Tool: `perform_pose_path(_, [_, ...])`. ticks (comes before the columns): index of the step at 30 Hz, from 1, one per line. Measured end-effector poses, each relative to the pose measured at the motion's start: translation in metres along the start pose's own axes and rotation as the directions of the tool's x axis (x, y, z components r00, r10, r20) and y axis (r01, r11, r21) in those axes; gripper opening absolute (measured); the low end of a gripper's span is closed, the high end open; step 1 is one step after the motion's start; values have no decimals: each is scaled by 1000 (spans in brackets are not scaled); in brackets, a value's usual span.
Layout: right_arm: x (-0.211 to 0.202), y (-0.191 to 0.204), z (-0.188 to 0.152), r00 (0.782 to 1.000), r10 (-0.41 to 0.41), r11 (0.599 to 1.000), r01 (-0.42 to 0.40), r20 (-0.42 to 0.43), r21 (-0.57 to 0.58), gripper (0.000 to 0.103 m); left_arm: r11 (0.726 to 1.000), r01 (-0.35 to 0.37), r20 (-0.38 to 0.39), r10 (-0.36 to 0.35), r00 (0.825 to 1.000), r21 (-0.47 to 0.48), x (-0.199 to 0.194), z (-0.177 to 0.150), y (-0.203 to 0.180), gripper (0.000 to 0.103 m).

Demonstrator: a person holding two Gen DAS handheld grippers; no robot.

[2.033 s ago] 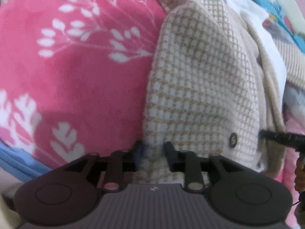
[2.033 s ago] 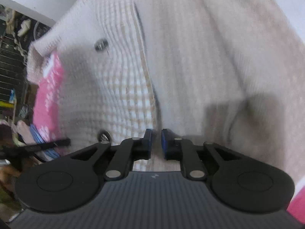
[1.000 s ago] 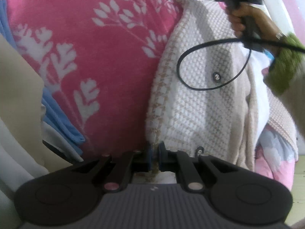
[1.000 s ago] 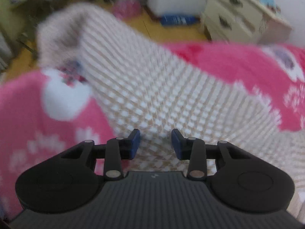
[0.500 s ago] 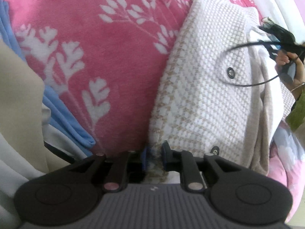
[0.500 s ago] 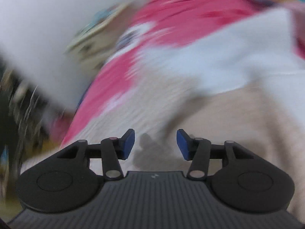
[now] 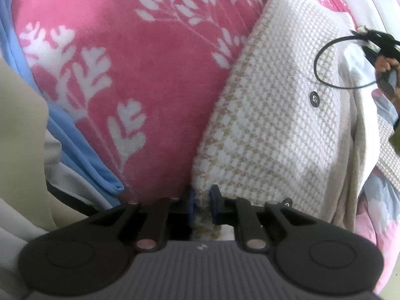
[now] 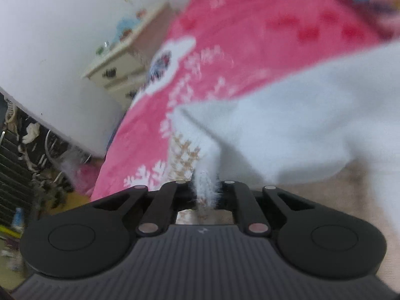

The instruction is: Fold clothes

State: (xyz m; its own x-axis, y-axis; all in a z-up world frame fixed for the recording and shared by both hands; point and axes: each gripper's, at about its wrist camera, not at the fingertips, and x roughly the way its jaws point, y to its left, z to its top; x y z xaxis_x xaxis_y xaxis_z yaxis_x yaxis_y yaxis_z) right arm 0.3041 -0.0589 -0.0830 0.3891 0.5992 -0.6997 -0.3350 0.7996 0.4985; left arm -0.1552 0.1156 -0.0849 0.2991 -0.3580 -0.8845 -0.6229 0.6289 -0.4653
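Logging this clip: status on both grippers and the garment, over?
Left gripper shut on checked jacket hem. Right gripper just closed, pinching its white edge. Jacket on pink blanket. Nothing in the way.

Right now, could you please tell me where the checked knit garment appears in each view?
Left wrist: checked knit garment fills the centre-right, its edge pinched in the left hand-held gripper.
Right wrist: lower centre and right, blurred, clamped in the right hand-held gripper.
Shared landmark: pink floral blanket.

Pink, cream and blue cloth

The blanket (image 7: 155, 80) is pink with white leaf sprigs; the jacket (image 7: 275, 135) is white-and-beige houndstooth with dark snap buttons (image 7: 314, 98); a light blue cloth (image 7: 82, 155) lies at the left edge.
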Motion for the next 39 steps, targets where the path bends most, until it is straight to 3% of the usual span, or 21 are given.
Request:
perform_pose_path(3, [-11, -4, -7, 992, -102, 995, 103, 68, -12, 4, 1000, -4, -14, 4, 1000, -4, 3, 2, 1, 12])
perform_pose_path(7, [24, 4, -8, 981, -178, 983, 181, 75, -26, 6, 1000, -13, -25, 13, 1000, -6, 6, 3, 4, 13])
perform_pose_path(10, [58, 1, -14, 970, -241, 968, 239, -14, -79, 10, 1000, -29, -33, 28, 999, -12, 6, 5, 4, 16])
perform_pose_path(12, [44, -6, -9, 981, -193, 981, 194, 5, -16, 16, 999, -39, -33, 38, 999, -16, 6, 5, 4, 17])
perform_pose_path(13, [23, -13, -10, 989, -144, 989, 142, 35, 40, 26, 999, -43, -32, 42, 999, -16, 6, 4, 4, 18])
perform_pose_path(16, [-39, -42, -14, 995, 10, 990, -24, 95, 138, 39, 999, -52, -28, 52, 998, -13, 6, 4, 4, 20])
perform_pose_path(17, [-55, -50, -19, 997, 45, 991, -52, 65, 123, 39, 999, -53, -28, 53, 998, -13, 7, 4, 5, 21])
perform_pose_path(19, [-62, -62, -36, 990, 94, 994, -88, -106, 60, 39, 998, -54, -33, 54, 998, -16, 9, 5, 6, 21])
perform_pose_path(21, [-56, -71, -60, 957, 118, 993, -119, -266, 13, 39, 998, -55, -36, 55, 998, -17, 10, 5, 7, 21])
perform_pose_path(22, [-51, -73, -71, 949, 106, 993, -114, -296, -12, 38, 998, -56, -36, 55, 998, -15, 9, 5, 7, 21])
perform_pose_path(23, [-48, -76, -80, 953, 90, 995, -99, -290, -17, 38, 998, -56, -36, 56, 998, -14, 8, 5, 7, 22])
perform_pose_path(27, [-40, -88, -87, 969, 172, 985, -165, -179, 57, 37, 998, -66, -25, 66, 997, 4, 5, 2, 7, 23])
perform_pose_path(31, [-35, -70, -82, 983, 132, 974, -152, -125, -167, 36, 997, -77, -25, 77, 997, 4, 4, 2, 9, 26])
perform_pose_path(34, [-22, -60, -76, 979, 109, 931, -161, -171, -326, 37, 997, -83, -32, 83, 996, 1, 4, 4, 12, 26])
perform_pose_path(39, [-22, -52, -61, 957, 168, 862, -259, -235, -435, 37, 996, -89, -39, 89, 995, 1, 3, 4, 15, 27])
